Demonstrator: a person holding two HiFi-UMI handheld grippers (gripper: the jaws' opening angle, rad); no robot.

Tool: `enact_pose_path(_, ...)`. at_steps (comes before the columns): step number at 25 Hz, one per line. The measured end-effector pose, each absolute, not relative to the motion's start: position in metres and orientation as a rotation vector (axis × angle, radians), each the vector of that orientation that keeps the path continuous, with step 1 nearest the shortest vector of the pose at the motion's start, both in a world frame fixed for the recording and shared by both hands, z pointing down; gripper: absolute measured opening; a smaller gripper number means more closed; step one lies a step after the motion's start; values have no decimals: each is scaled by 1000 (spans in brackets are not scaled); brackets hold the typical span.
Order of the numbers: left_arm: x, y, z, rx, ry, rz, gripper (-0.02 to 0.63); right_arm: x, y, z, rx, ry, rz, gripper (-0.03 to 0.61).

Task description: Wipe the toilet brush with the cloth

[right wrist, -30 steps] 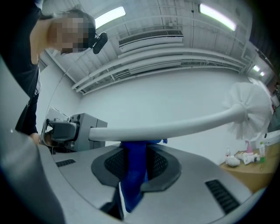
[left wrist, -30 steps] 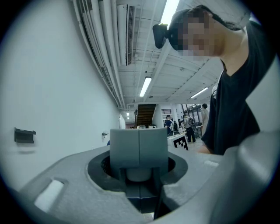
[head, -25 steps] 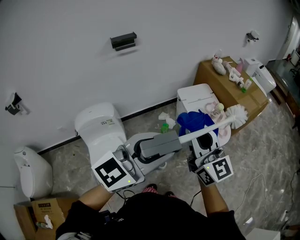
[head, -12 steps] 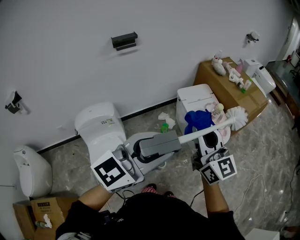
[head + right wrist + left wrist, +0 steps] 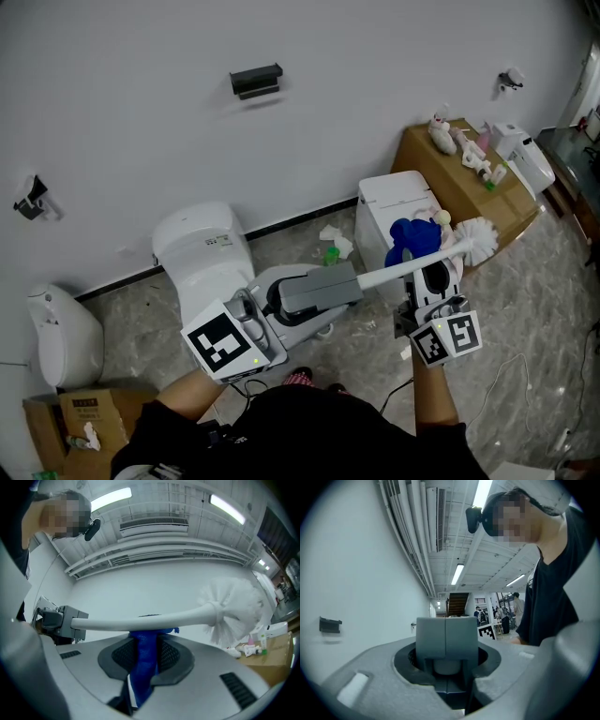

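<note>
Over the grey marbled floor [image 5: 525, 281], as seen in the head view, the toilet brush [image 5: 384, 273] is held in the air and roughly level. Its handle is gripped at one end by the left gripper [image 5: 352, 279], whose grey jaws are closed on it. From there the handle runs toward the right of the picture, and the white bristle head [image 5: 480, 239] is carried at the far end, near a brown box [image 5: 459, 183] set against the wall. The blue cloth [image 5: 412, 236] is bunched against the handle just short of the bristles and is pinched by the right gripper [image 5: 425, 264], which is raised from below. A white toilet [image 5: 202, 248] is seen at the left of the floor and a white bin [image 5: 389, 197] behind the cloth.

In the left gripper view, the two grey pads of the left gripper [image 5: 446, 641] are seen drawn close side by side, with a pale rounded part clamped just below them. A person's dark shirt [image 5: 553, 597] fills the right of the picture.

In the right gripper view, the cloth [image 5: 144, 660] is nipped tightly between the jaws of the right gripper [image 5: 146, 644]. It rises from them to the underside of the brush handle [image 5: 154, 618], which it touches. The handle crosses the picture from the grey jaws of the left gripper [image 5: 65, 620] at the left to the bristle head [image 5: 234, 606] at the right.
</note>
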State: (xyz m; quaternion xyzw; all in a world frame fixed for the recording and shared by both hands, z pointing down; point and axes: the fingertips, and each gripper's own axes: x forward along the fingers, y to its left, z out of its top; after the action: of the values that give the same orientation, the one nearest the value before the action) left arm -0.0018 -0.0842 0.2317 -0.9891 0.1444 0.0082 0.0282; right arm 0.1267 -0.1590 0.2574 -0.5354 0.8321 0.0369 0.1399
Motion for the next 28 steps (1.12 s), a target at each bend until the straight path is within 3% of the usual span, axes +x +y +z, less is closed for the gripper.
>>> enact_pose_path(28,-3,-86,234,-3031,482,23,160,160,-170,267,-1629,2349,96,78)
